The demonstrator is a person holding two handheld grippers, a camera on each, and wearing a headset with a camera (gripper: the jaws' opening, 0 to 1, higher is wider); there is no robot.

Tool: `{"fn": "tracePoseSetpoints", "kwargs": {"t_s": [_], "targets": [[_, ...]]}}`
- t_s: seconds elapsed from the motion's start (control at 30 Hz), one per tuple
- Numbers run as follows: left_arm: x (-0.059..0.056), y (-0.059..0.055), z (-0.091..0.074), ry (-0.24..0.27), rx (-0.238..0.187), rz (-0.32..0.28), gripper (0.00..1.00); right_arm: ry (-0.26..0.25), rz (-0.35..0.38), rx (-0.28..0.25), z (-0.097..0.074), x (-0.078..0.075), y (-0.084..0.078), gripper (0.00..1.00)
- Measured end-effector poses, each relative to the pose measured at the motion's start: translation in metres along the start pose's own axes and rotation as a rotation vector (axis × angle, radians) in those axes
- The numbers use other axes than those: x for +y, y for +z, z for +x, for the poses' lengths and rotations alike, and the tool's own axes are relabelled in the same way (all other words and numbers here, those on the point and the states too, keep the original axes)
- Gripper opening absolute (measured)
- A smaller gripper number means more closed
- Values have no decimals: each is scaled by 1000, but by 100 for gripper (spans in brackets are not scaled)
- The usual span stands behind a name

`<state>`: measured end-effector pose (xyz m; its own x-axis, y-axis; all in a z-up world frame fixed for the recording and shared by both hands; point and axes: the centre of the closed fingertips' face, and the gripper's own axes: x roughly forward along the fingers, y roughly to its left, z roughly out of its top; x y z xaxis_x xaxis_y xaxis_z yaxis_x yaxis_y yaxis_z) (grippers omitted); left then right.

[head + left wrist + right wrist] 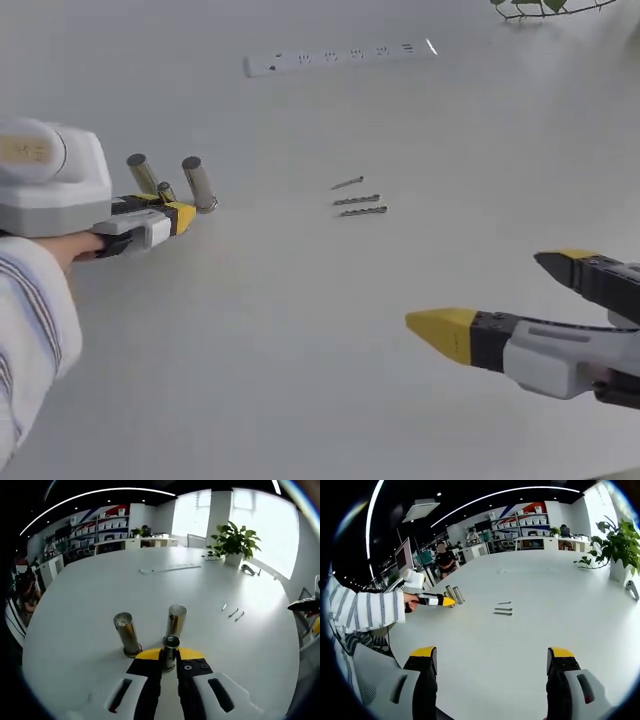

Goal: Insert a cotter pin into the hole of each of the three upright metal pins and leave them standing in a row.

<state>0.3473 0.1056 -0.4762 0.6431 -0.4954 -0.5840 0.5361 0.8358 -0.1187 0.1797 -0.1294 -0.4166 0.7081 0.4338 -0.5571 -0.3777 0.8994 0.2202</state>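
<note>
Jaws of the left gripper [170, 656] were shut tight on the nearest metal pin [170, 646], gripping it low on the shaft with the top end free above the yellow tips. Judged reason: held like that to steady it so the cross-hole is reachable; the hole itself was too small to make out. Second metal pin [126, 631] stood just beside it, and the third metal pin [176, 620] just behind it. Both were upright on the desk [90, 605] and free of the jaws. The three were clustered close, more a triangle than a row.

Right gripper [500, 295] hung well apart from them, low over the near side of the desk. Its jaws were spread wide and held nothing; the right gripper view had bare desk between the two yellow tips. Three cotter pins [357, 199] lay flat, side by side and roughly parallel, between the two grippers, none of them in a pin. They were probably laid out separate so each could be picked singly.

Judged step: brace the pin with the left, fetch the first cotter pin with the right; task barely started. Risk: the cotter pins are thin and flat on the desk, so a hard pinch. Power strip [340, 58] lay farther back and a potted plant [232, 542] stood at the far edge, both out of the work.
</note>
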Motion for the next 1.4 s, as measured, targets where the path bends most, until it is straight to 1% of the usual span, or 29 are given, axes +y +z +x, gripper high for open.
{"fn": "tracePoseSetpoints", "kwargs": {"t_s": [0.07, 0.13, 0.17, 0.23, 0.33, 0.37, 0.4, 0.43, 0.5, 0.53, 0.6, 0.67, 0.77, 0.9, 1.0, 1.07, 1.13, 1.17, 1.2, 1.23, 1.4], "targets": [[2, 1, -2, 15, -5, 22, 6, 4, 6, -7, 0, 1, 1, 90], [2, 0, -3, 18, -7, 3, 6, 7, 4, -13, 0, 1, 2, 89], [2, 0, -3, 18, -7, 4, 5, 7, 2, -14, -1, 1, 3, 89], [0, -2, -6, 20, -6, 28, 5, 4, -1, -17, -1, 1, 4, 89], [-3, -6, -10, 10, 7, 45, 5, 5, -2, -25, -2, 2, 6, 89], [-5, -7, -13, 5, 10, 68, 5, 6, -3, -27, -2, 3, 6, 89], [-7, -8, -15, -1, 11, 78, 5, 7, -4, -28, -2, 3, 6, 89], [-12, -9, -17, -18, 9, 83, 5, 9, -6, -28, -2, 4, 6, 89], [-18, -7, -22, -37, -13, 110, 5, 13, -10, -30, -2, 5, 5, 89], [-19, -7, -24, -40, -18, 115, 5, 15, -10, -30, -2, 5, 5, 89], [-26, -5, -29, -59, -33, 118, 5, 24, -14, -28, -2, 8, 4, 89], [-35, -3, -34, -84, -51, 143, 5, 33, -17, -24, -2, 11, 2, 89], [-46, -3, -41, -113, -53, 181, 5, 49, -25, -19, -1, 16, 0, 89], [-59, -3, -47, -139, -55, 201, 5, 67, -42, -10, -1, 22, -3, 89], [-72, -4, -50, -171, -53, 226, 5, 80, -54, -6, -2, 24, -3, 89], [-80, -5, -51, -191, -54, 243, 5, 83, -61, -8, -2, 25, -3, 89], [-87, -6, -51, -204, -56, 266, 5, 84, -64, -8, -3, 25, -3, 89], [-91, -8, -51, -218, -49, 279, 5, 84, -67, -8, -3, 25, -3, 89], [-93, -9, -50, -222, -46, 281, 5, 85, -67, -8, -3, 25, -3, 89], [-97, -11, -50, -230, -42, 292, 5, 86, -70, -8, -3, 26, -4, 89], [-112, -16, -47, -261, -29, 296, 5, 87, -75, -9, -3, 25, -6, 90]]}}
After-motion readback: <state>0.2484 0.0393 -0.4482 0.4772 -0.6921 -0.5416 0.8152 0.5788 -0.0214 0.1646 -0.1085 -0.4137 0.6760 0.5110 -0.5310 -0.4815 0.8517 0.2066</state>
